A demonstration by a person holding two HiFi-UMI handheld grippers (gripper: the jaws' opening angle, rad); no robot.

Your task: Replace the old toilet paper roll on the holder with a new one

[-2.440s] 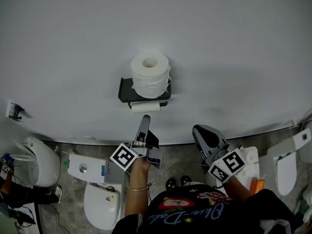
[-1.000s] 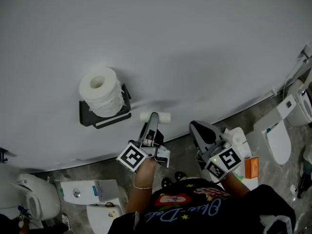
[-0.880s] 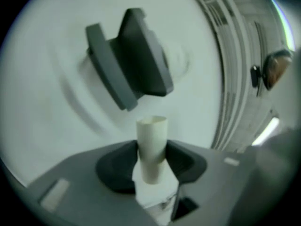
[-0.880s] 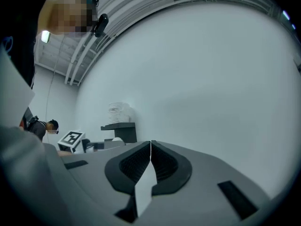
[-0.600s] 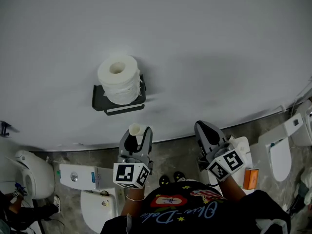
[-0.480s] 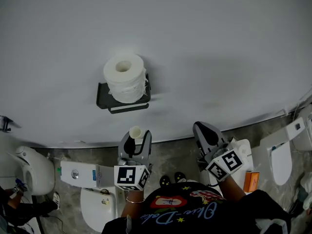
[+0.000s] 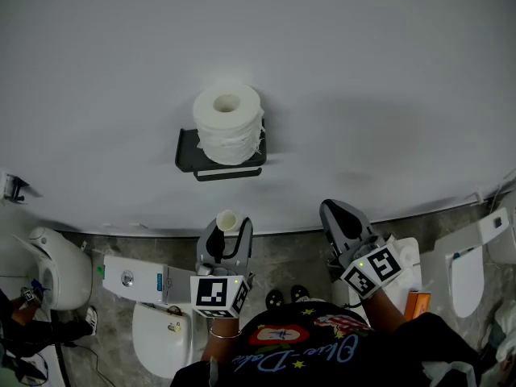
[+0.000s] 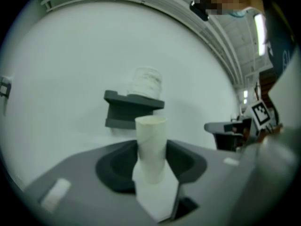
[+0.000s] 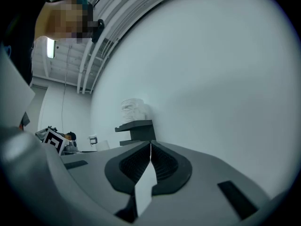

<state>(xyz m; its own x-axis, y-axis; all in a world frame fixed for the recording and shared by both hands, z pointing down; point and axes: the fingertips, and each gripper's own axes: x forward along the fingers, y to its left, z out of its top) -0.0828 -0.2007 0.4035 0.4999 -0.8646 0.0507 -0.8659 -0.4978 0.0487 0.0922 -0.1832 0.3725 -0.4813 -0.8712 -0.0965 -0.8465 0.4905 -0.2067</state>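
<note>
A full white toilet roll (image 7: pixel 228 123) stands on top of the dark wall holder (image 7: pixel 219 161), whose bar underneath is bare. My left gripper (image 7: pixel 227 232) is shut on an empty cardboard tube (image 7: pixel 226 220), which stands upright between the jaws, below and apart from the holder. In the left gripper view the tube (image 8: pixel 151 145) rises in front of the holder (image 8: pixel 132 108) and the roll (image 8: pixel 146 83). My right gripper (image 7: pixel 333 213) is shut and empty, off to the right; its view shows the jaws (image 9: pixel 150 161) pressed together and the holder (image 9: pixel 136 131) further left.
The white wall fills most of the head view. Below it stand a toilet (image 7: pixel 165 341) with its cistern (image 7: pixel 137 279), another fixture (image 7: pixel 52 276) at the left and a toilet (image 7: pixel 468 276) at the right. An orange box (image 7: pixel 419 303) sits near my right hand.
The tube has left the holder and sits in my left gripper. That gripper has rolled, so the tube went from lying crosswise to standing upright. The right gripper barely shifted.
</note>
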